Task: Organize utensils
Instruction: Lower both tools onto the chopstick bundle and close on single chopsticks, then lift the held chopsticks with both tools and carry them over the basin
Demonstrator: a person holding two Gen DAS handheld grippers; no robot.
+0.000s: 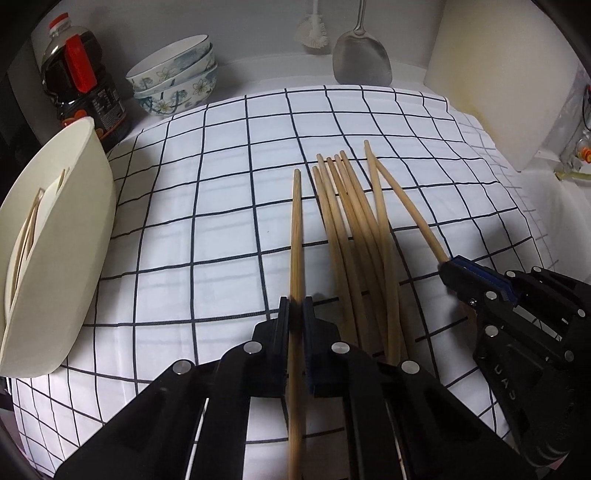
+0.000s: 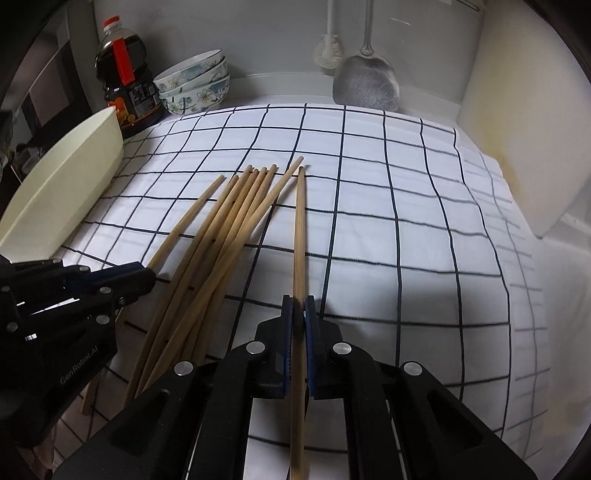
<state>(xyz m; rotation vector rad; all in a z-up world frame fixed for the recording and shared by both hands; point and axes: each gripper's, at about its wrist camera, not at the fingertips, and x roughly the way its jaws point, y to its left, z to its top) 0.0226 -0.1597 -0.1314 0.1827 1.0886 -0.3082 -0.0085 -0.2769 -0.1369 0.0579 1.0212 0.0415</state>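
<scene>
While both claws pinch one chopstick each, the rest of the bundle lies loose between them on a checked cloth over the table (image 1: 221, 192). Left claw (image 1: 295, 306) is clamped on the leftmost chopstick (image 1: 296, 229); right claw (image 2: 299, 302) is clamped on the rightmost chopstick (image 2: 300, 229). Each grip sits near the thick end, so the long free end may sag or swing on lifting. Either stick could also drag against the loose chopsticks (image 1: 347, 221) just beside it and scatter them, since their ends overlap under the claws. A cream holder (image 1: 55, 240) stands at the left edge, already holding a few sticks; it is likely the goal. Nothing lies between it and the left claw. At the back are stacked bowls (image 1: 173, 77), a dark bottle (image 1: 77, 81), a brush (image 1: 314, 33) and a spatula (image 1: 362, 59), well clear.
</scene>
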